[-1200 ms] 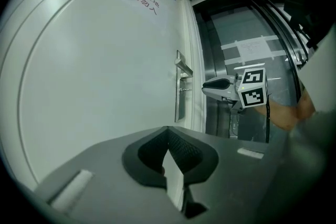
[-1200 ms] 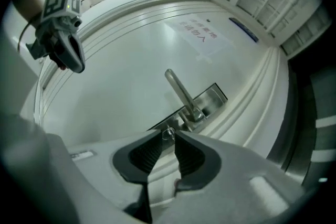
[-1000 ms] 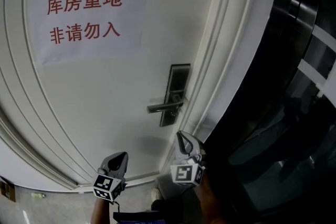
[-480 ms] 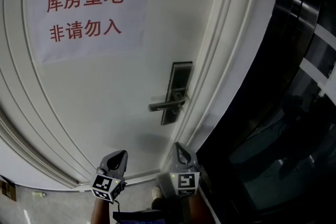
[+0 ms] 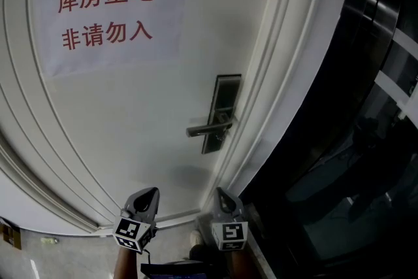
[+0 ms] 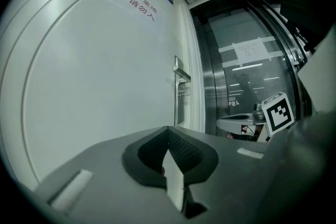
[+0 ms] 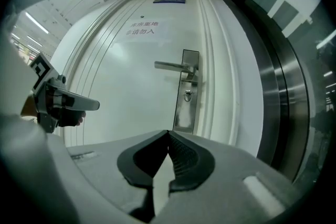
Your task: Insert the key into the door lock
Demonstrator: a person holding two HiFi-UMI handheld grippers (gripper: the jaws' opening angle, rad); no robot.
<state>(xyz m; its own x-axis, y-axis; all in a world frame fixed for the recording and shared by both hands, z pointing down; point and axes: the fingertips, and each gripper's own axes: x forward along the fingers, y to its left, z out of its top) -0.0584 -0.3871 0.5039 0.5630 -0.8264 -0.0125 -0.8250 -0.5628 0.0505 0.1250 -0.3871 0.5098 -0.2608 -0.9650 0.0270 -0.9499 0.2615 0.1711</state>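
Observation:
The white door [image 5: 137,114] carries a dark lock plate [image 5: 224,111] with a lever handle [image 5: 208,128]. A small metal piece, seemingly the key [image 7: 187,95], sits at the keyhole under the handle [image 7: 176,66]. My right gripper [image 5: 222,193] hangs low below the lock, well apart from it, and points level at the door. Its jaws [image 7: 168,134] are shut with nothing between them. My left gripper [image 5: 149,193] stays beside it at the same height, also shut and empty [image 6: 168,131]. From the right gripper view it appears at the left [image 7: 73,104].
A paper sign with red characters [image 5: 108,16] is stuck on the door's upper left. The white door frame [image 5: 287,75] runs along the lock side. Beyond it lies a dark glass and steel wall [image 5: 372,114]. Pale floor [image 5: 59,258] shows under the door.
My right gripper has sunk lower, away from the lock, and rolled so its marker cube faces the head camera squarely. The left gripper has kept still.

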